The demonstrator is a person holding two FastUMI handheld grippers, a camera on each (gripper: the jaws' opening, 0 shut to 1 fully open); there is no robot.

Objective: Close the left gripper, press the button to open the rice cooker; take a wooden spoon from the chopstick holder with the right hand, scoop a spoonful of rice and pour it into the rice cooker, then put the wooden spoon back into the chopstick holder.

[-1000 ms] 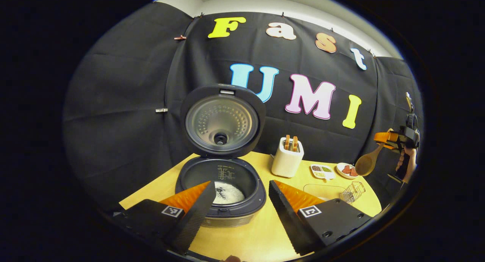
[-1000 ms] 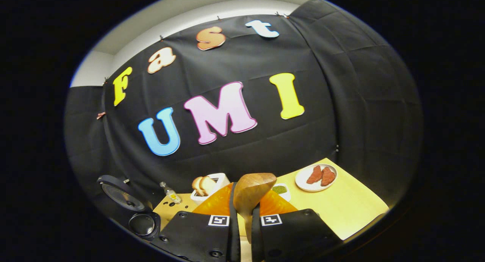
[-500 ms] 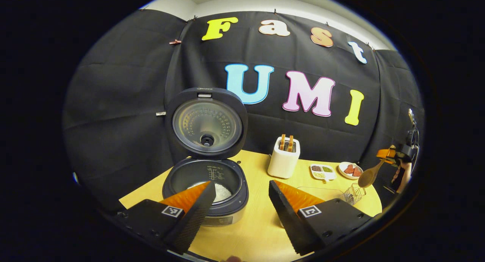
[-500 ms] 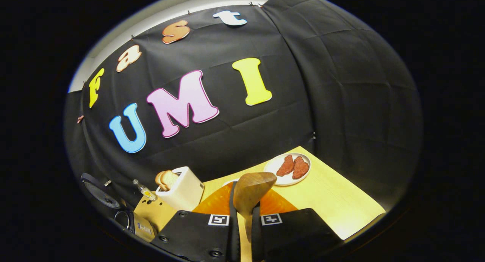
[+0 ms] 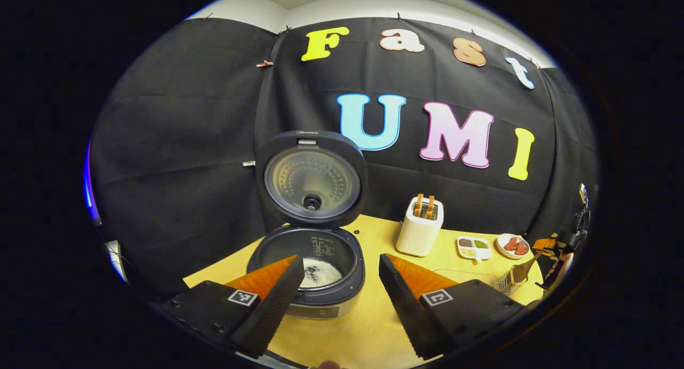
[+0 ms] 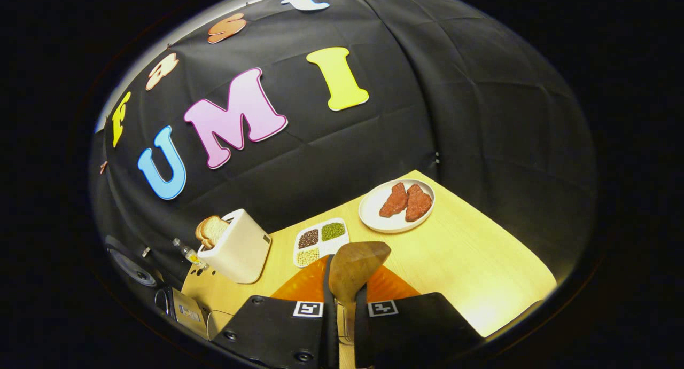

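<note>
Lowered since before, the right gripper (image 6: 342, 305) clamps its jaws on the wooden spoon (image 6: 355, 270), bare tabletop (image 6: 481, 267) ahead; left gripper (image 5: 334, 294) jaws gape before the open rice cooker (image 5: 310, 251).

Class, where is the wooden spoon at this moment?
In the right gripper view the wooden spoon stands clamped between the right gripper fingers, its bowl up, in front of the divided dish and the plate.

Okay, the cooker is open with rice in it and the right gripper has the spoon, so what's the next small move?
Probably lower the wooden spoon into the wire chopstick holder, then open the fingers. The rice cooker already holds rice, and the right gripper hangs just above the holder.
</note>
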